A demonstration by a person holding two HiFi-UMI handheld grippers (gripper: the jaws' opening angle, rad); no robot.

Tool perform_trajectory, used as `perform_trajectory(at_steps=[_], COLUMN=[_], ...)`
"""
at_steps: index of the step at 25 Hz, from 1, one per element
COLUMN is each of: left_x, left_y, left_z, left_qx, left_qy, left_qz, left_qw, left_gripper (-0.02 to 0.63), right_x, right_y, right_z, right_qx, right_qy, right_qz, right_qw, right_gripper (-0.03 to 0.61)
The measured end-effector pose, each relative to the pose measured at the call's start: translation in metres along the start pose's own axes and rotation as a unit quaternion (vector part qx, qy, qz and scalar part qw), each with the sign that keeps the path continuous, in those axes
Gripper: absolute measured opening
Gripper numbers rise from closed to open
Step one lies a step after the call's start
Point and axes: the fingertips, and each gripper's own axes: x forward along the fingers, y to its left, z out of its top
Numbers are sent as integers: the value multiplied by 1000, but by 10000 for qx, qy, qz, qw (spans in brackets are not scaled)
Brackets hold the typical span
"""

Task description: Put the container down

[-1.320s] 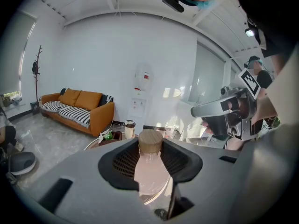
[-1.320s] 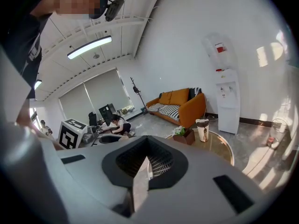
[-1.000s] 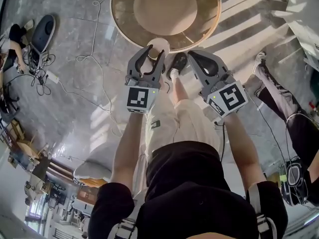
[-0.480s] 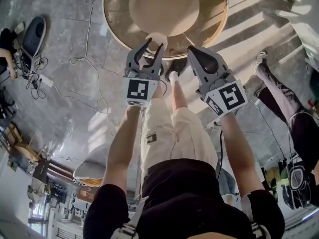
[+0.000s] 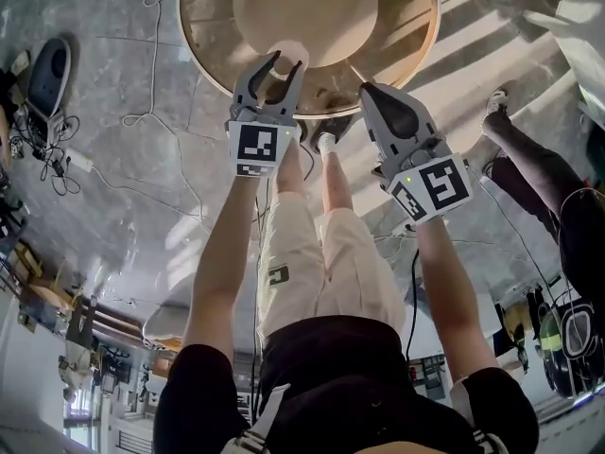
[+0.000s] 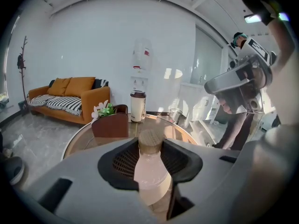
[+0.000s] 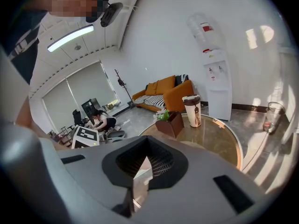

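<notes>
A pale container (image 6: 150, 174) with a round cork-coloured lid (image 5: 287, 55) stands upright between the jaws of my left gripper (image 5: 275, 67), which is shut on it. In the head view it hangs over the near edge of the round glass table (image 5: 423, 38). The left gripper view shows the same table (image 6: 78, 142) just beyond the lid. My right gripper (image 5: 380, 98) is held beside it to the right, near the table's rim. Its jaws (image 7: 139, 171) are shut with nothing between them.
On the table stand a brown box with flowers (image 6: 110, 121) and a white cup with a dark lid (image 6: 137, 106). Cables (image 5: 156, 112) trail over the floor at left. Another person's legs (image 5: 529, 173) are at right. An orange sofa (image 6: 70, 97) is behind.
The view has moved forward towards the table. Both grippers have gone forward with it, and the held container has come from short of the rim to over the table's edge.
</notes>
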Motion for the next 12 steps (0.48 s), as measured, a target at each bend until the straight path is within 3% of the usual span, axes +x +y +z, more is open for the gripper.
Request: perform_trajectory(at_steps=[12], left_x=[48], left_y=[1], left_z=[-35], left_qx=[374], left_qy=[194], left_qz=[-280], left_qw=[9987], left_gripper=[143], right_x=[19], right_y=[-10], right_z=[-14], right_qx=[255], right_qy=[-16], right_qz=[-210], right_qw=[9995], right_gripper=[0])
